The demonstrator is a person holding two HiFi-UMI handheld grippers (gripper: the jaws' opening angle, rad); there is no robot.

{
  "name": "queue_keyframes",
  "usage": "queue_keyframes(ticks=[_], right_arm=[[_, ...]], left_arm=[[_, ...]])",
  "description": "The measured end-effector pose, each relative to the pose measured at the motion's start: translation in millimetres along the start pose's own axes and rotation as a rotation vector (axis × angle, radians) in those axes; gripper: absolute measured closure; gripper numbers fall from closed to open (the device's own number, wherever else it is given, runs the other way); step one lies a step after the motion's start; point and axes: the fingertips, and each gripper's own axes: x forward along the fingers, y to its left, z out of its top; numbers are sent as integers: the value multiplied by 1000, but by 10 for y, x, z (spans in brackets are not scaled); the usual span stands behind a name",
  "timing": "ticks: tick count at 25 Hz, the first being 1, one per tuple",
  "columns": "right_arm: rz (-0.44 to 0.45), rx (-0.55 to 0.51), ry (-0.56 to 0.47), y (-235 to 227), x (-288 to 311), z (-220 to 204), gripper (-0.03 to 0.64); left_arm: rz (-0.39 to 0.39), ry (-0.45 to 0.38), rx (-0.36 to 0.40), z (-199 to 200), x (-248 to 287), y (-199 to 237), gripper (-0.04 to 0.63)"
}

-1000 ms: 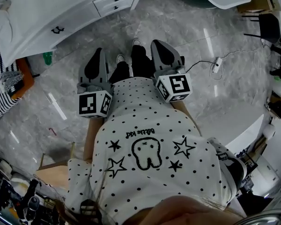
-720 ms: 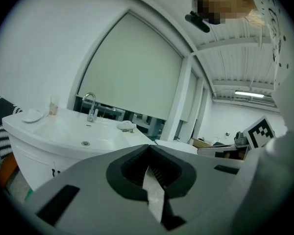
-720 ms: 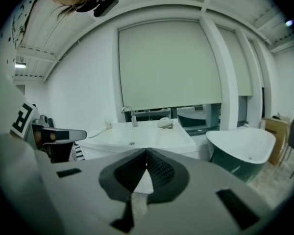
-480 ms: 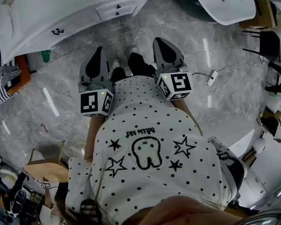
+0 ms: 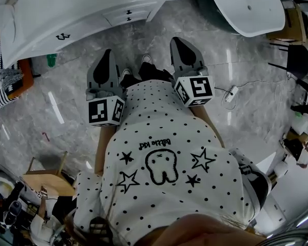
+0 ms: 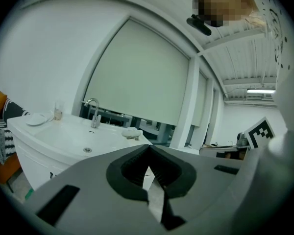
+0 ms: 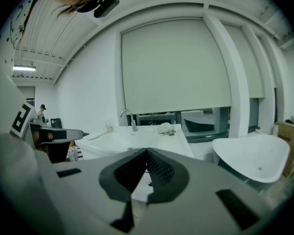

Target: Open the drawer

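Observation:
The white vanity stands at the top left of the head view. Its drawer front carries two small dark handles and is closed. Both grippers are held out in front of my body over the marble floor, well short of the vanity. The left gripper is shut and empty, its jaws meeting at the tip. My right gripper is also shut with nothing in it, and points toward the vanity's basin and faucet.
A large white tub sits at the top right. A power strip with its cable lies on the floor to the right. There is a black chair at the right edge and a wooden stool at the lower left. A green bottle stands by the vanity.
The vanity and its drawers have slid lower in the head view, closer to both grippers. The grippers keep their place in front of the body and stay shut.

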Motion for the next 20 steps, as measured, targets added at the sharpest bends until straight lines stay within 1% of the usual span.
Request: queue_keyframes(ticks=[4, 8, 13, 16, 18, 20], right_arm=[[22, -4, -4, -187, 39, 16, 601], [47, -12, -1, -341, 46, 22, 603], [58, 3, -7, -497, 33, 13, 601], [64, -3, 1, -542, 13, -16, 601], [66, -1, 6, -567, 31, -36, 603], [69, 3, 15, -569, 151, -36, 601]], left_arm=[[14, -5, 2, -22, 114, -144, 589], [30, -6, -24, -61, 188, -262, 589], [4, 6, -6, -131, 269, -460, 589], [-8, 14, -8, -168, 300, -543, 589], [-12, 28, -12, -203, 343, -555, 589], [-12, 42, -18, -214, 444, -478, 589]])
